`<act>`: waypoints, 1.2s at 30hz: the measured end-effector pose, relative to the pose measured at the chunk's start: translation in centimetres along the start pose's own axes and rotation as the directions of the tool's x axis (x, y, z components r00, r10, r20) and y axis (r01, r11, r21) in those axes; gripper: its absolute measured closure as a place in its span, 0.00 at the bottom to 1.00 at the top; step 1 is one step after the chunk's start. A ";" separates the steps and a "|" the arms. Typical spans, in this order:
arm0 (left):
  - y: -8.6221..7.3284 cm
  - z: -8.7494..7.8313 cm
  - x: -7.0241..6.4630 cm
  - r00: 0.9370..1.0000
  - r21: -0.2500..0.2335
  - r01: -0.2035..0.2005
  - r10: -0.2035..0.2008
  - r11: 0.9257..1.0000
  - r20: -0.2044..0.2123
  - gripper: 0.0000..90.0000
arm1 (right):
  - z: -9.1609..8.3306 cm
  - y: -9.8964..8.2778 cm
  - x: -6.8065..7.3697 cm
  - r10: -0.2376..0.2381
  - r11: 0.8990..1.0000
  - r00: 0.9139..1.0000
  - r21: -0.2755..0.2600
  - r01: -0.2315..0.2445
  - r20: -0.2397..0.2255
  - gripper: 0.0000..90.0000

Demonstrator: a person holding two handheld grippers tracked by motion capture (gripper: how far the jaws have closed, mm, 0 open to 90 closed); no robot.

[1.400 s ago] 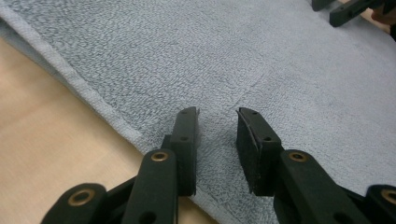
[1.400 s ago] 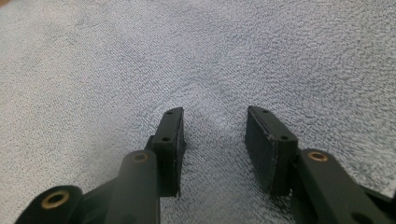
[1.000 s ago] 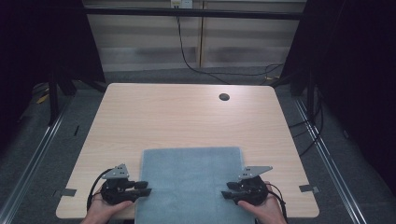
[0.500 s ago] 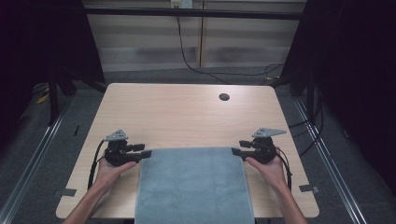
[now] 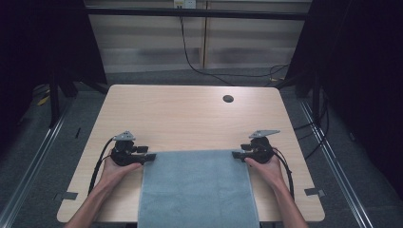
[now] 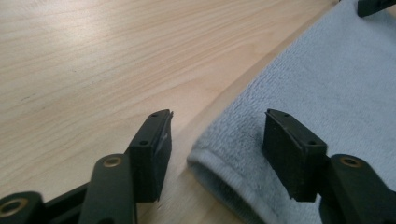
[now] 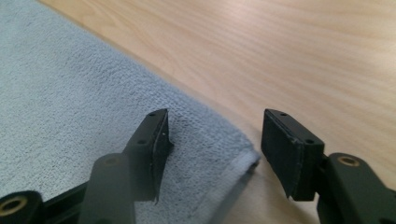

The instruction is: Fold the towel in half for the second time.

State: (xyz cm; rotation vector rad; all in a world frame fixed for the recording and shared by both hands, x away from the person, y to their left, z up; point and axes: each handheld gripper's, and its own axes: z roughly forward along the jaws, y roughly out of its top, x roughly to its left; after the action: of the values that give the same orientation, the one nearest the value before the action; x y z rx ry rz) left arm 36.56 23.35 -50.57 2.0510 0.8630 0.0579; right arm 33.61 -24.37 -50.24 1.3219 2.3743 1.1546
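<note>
High view: my left gripper (image 5: 151, 156) and right gripper (image 5: 236, 154) sit at the two far corners of the towel (image 5: 197, 190), which lies flat on the table (image 5: 190, 114) and runs to its near edge. Both grippers have just been opening. Left gripper view: the jaws stand apart and released, the towel's rolled corner (image 6: 219, 163) lying between them on the wood, no pad pressing it. Right gripper view: the jaws are likewise spread, the other corner (image 7: 238, 158) between them, flat and loose; one pad hangs over the cloth, the other over bare wood. A small dark hole (image 5: 228, 99) marks the table's far side, well apart from the towel.
</note>
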 end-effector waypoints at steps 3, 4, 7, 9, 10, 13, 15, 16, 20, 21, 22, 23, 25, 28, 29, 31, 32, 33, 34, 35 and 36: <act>-0.4 -0.1 0.2 1.000 0.006 0.000 0.000 1.000 0.013 0.51 | 0.2 -0.2 0.3 0.006 1.000 1.000 0.002 -0.006 0.004 0.56; -0.4 -0.2 0.1 1.000 0.014 -0.010 0.010 1.000 0.019 0.53 | 0.2 -0.2 0.3 0.007 1.000 1.000 0.004 -0.007 0.014 0.60; -0.8 -0.4 -0.4 0.999 0.024 -0.030 0.030 0.999 0.028 0.63 | 0.3 -0.2 0.8 -0.011 1.000 1.000 0.015 0.011 -0.004 0.80; -1.2 -0.5 -0.6 0.998 0.022 -0.045 0.043 0.999 0.053 0.74 | 0.3 -0.2 1.0 -0.016 1.000 1.000 0.015 0.016 -0.015 0.89; -1.3 -0.5 -0.7 0.998 0.022 -0.043 0.042 0.999 0.055 0.81 | 0.2 -0.2 1.0 -0.015 1.000 1.000 0.014 0.015 -0.020 0.91; -1.2 -0.7 -0.9 0.997 0.023 -0.041 0.039 0.999 0.070 0.92 | -0.1 -0.1 1.1 0.006 1.000 0.999 -0.001 -0.006 -0.036 0.93; -1.1 -0.8 -0.8 0.997 0.002 -0.012 0.011 1.000 0.076 0.92 | -0.4 0.0 0.9 0.020 1.000 0.998 -0.022 -0.021 -0.055 0.94; -0.9 -1.0 -0.7 0.996 -0.011 -0.002 0.003 1.000 0.085 0.92 | -0.7 0.1 0.9 0.031 0.999 0.997 -0.034 -0.033 -0.066 0.94; 0.6 -2.0 -0.5 0.995 -0.063 -0.009 0.015 0.998 0.102 0.93 | -2.0 0.9 0.6 0.039 0.994 0.993 -0.098 -0.050 -0.110 0.94; 1.0 -2.2 -0.5 0.994 -0.073 -0.012 0.020 0.997 0.106 0.93 | -2.3 1.1 0.5 0.031 0.993 0.993 -0.109 -0.043 -0.114 0.94; 1.6 -2.4 -0.6 0.994 -0.082 -0.021 0.029 0.996 0.107 0.93 | -2.5 1.2 0.6 0.032 0.992 0.993 -0.116 -0.045 -0.116 0.94; 2.0 -2.6 -0.7 0.994 -0.097 -0.027 0.037 0.995 0.107 0.93 | -2.8 1.5 0.5 0.025 0.991 0.993 -0.130 -0.040 -0.113 0.95; 2.7 -2.7 -0.7 0.994 -0.109 -0.026 0.037 0.994 0.103 0.93 | -3.4 2.2 0.4 0.023 0.986 0.993 -0.159 -0.041 -0.113 0.95; 3.9 -2.6 -0.4 0.995 -0.126 -0.020 0.032 0.992 0.091 0.93 | -4.0 3.3 0.3 0.018 0.983 0.995 -0.180 -0.037 -0.102 0.95; 4.4 -2.7 -0.4 0.996 -0.132 -0.017 0.028 0.991 0.082 0.93 | -4.2 3.7 0.3 0.015 0.981 0.995 -0.189 -0.034 -0.097 0.95; 5.4 -2.9 -0.4 0.996 -0.147 -0.027 0.039 0.989 0.083 0.93 | -4.7 4.7 0.4 0.011 0.977 0.996 -0.210 -0.030 -0.094 0.95; 5.9 -3.1 -0.4 0.996 -0.146 -0.037 0.048 0.989 0.075 0.93 | -4.9 5.2 0.4 0.003 0.976 0.996 -0.219 -0.023 -0.090 0.95; 5.9 -3.1 -0.4 0.996 -0.146 -0.037 0.048 0.989 0.075 0.93 | -5.2 5.7 0.4 -0.001 0.974 0.996 -0.225 -0.018 -0.086 0.95; 7.0 -3.6 -0.3 0.996 -0.163 -0.046 0.057 0.986 0.065 0.93 | -5.5 6.3 0.3 -0.007 0.971 0.997 -0.237 -0.011 -0.078 0.95; 7.6 -3.9 -0.3 0.996 -0.176 -0.053 0.064 0.983 0.056 0.93 | -5.7 6.7 0.3 -0.006 0.970 0.997 -0.242 -0.012 -0.076 0.95; 8.2 -4.3 -0.2 0.997 -0.181 -0.056 0.066 0.982 0.048 0.93 | -6.0 7.1 0.2 -0.010 0.968 0.997 -0.250 -0.008 -0.071 0.95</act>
State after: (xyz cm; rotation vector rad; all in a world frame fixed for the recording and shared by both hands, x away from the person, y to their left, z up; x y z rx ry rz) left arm 39.44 23.25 -41.80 1.9005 0.7346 0.1101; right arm 35.03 -25.29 -41.05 1.2132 2.1848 1.4683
